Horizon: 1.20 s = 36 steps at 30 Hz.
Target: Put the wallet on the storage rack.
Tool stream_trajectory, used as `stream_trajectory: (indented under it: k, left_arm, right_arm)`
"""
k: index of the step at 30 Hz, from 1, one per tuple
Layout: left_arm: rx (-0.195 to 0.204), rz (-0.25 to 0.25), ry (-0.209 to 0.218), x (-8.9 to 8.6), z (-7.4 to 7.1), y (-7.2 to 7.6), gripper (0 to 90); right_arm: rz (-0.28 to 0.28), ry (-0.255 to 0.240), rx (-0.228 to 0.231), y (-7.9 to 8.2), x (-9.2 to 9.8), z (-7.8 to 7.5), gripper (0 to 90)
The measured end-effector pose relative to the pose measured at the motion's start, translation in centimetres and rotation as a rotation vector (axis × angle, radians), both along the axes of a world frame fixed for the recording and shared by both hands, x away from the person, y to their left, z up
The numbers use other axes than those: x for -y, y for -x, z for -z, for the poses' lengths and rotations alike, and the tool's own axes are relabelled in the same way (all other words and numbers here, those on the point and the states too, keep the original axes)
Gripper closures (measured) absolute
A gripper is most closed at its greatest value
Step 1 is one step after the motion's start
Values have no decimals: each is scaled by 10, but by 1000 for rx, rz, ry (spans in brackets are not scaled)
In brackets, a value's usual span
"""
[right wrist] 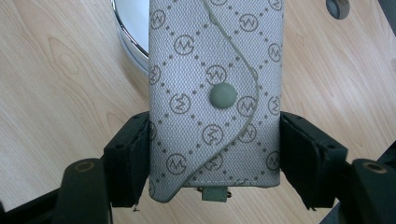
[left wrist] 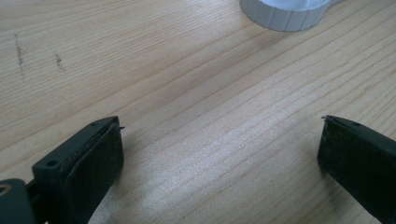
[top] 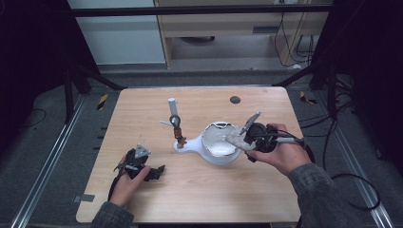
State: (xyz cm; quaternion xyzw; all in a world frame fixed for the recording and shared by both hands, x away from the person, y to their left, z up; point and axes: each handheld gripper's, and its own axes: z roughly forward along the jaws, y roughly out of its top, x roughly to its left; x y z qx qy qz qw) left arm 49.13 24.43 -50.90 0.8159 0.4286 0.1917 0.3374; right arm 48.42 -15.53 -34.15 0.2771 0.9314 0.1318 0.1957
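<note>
A grey fabric key pouch [right wrist: 215, 98] with a diamond logo print and a round snap button sits between the black jaws of my right gripper [right wrist: 215, 154], which is shut on its two sides. In the high view the pouch [top: 235, 138] is held by the right gripper [top: 244, 141] over the right rim of a white round dish [top: 223, 154]. My left gripper [top: 154, 173] rests low on the table at the front left. Its jaws stand wide open over bare wood [left wrist: 222, 126], with nothing between them.
The dish has a chrome rim [right wrist: 128, 42] and a white arm at its left bearing a thin post [top: 176, 123] with a ring and a small brown object. A white ribbed edge [left wrist: 285, 11] shows ahead of the left gripper. A grey grommet [top: 235, 99] sits at the table's back.
</note>
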Motion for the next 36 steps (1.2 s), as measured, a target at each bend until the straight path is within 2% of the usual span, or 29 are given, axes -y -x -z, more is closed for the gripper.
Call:
stream_trajectory:
  k: [18,36]
  left_arm:
    - [-1,1,0,0,0,0,0]
    - [-3,1,2,0,0,0,0]
  right_arm:
    - [-37,24,-18,-1,-17,5,308]
    - [-69,100,-80,-14,-41,18,307]
